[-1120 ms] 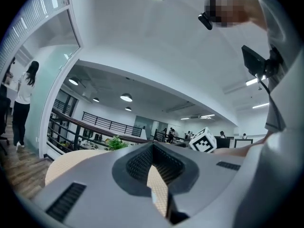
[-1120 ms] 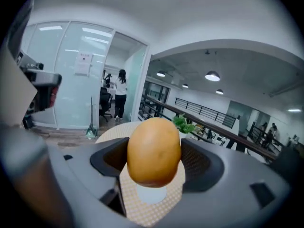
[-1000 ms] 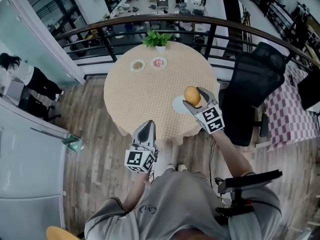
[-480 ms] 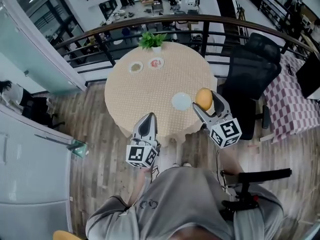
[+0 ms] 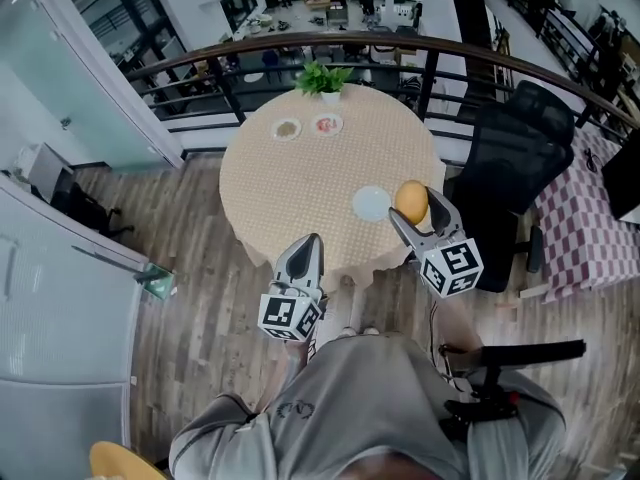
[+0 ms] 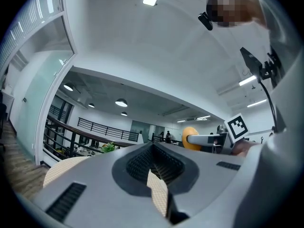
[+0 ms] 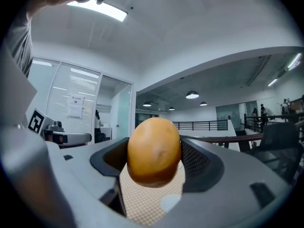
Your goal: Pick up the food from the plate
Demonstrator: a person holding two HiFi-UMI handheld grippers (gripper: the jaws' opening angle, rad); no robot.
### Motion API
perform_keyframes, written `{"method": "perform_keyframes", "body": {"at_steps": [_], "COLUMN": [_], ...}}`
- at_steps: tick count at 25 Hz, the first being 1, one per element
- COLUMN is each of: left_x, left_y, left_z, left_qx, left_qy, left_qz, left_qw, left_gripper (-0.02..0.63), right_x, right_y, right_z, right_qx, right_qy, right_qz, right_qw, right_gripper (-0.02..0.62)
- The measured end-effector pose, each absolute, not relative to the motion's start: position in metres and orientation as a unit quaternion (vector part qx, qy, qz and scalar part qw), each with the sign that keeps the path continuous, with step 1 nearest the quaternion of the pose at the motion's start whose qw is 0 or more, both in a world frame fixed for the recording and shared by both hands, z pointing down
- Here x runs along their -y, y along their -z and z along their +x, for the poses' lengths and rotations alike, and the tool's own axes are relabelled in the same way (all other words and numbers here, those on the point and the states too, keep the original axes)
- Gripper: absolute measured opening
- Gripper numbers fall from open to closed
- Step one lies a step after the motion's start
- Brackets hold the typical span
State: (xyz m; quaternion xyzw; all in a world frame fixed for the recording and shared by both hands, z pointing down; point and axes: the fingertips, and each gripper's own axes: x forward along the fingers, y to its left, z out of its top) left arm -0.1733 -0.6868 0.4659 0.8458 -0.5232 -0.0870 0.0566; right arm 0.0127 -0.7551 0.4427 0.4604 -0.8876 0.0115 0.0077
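Note:
My right gripper (image 5: pixel 413 209) is shut on an orange-brown, egg-shaped bread roll (image 5: pixel 411 201), held above the right edge of the round table (image 5: pixel 300 183). The roll (image 7: pixel 154 150) fills the space between the jaws in the right gripper view. The white plate (image 5: pixel 371 204) lies bare on the table, just left of the roll. My left gripper (image 5: pixel 304 258) hangs off the table's near edge over the wooden floor, jaws together with nothing between them. From the left gripper view, the roll (image 6: pixel 189 137) and the right gripper show to the right.
Two small dishes (image 5: pixel 287 128) (image 5: pixel 326 124) and a potted green plant (image 5: pixel 326 80) sit at the table's far side. A black office chair (image 5: pixel 515 168) stands right of the table. A curved railing (image 5: pixel 330 48) runs behind it. A checked cloth (image 5: pixel 590 218) is at far right.
The right gripper has carried the roll off the plate, up and to the right; the plate is now bare. The left gripper has stayed near the table's front edge.

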Motion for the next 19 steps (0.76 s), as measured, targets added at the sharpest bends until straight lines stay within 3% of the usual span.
{"method": "perform_keyframes", "body": {"at_steps": [19], "left_x": [0.681], "left_y": [-0.45], "left_z": [-0.16], "left_qx": [0.505], "left_qy": [0.09], "left_qz": [0.857], "left_qw": [0.042], "left_gripper": [-0.003], "right_x": [0.739], "right_y": [-0.426], "right_z": [0.014], "right_qx": [0.889], "right_qy": [0.014], "right_qz": [0.458], "right_qw": [0.008], "right_gripper": [0.334]}}
